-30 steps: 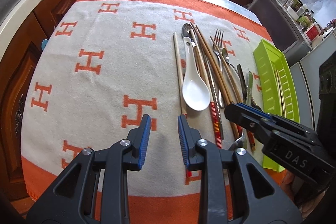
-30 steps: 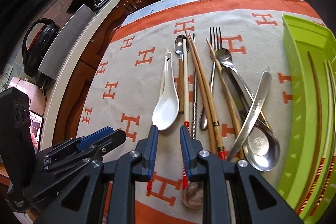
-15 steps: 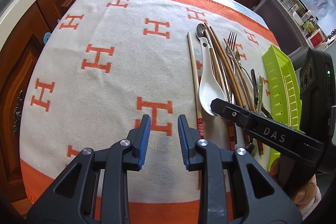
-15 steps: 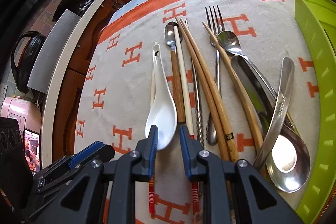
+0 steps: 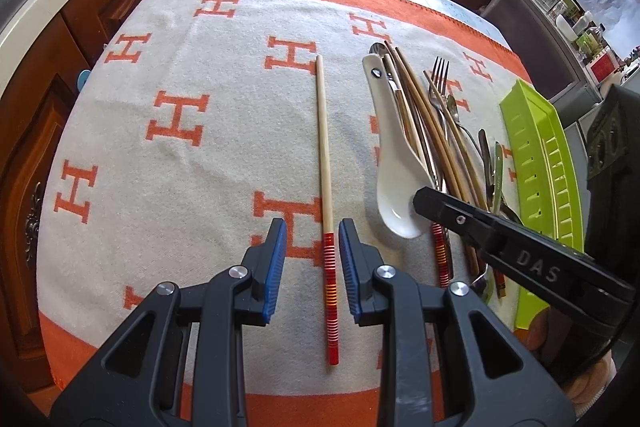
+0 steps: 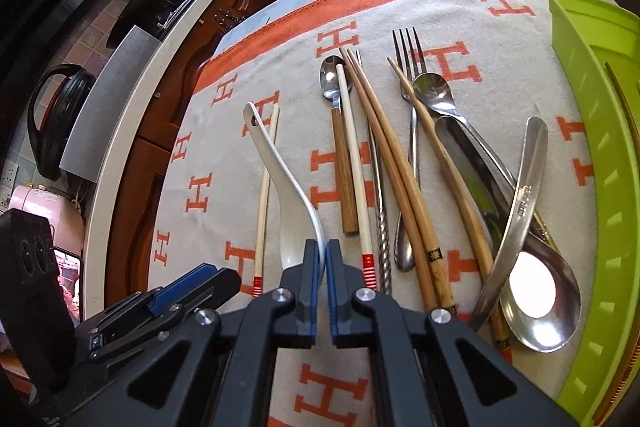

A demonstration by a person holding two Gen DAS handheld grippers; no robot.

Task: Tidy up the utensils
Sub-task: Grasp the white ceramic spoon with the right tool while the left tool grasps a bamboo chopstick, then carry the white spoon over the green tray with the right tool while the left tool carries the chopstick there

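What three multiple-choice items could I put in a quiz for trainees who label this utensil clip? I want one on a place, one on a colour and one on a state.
1. Where does the green tray lie, seen from the right wrist?
A. right of the utensil pile
B. left of the pile
C. under the white spoon

2. What colour is the end of the lone chopstick between the fingers of the left gripper?
A. plain wood
B. red with stripes
C. blue

3. What is the right gripper doing?
A. standing wide open
B. shut on a fork
C. shut on the white spoon

Answers:
1 A, the tray runs along the right edge of the cloth.
2 B, red bands cover the near end.
3 C, its pads pinch the rim of the spoon's bowl.
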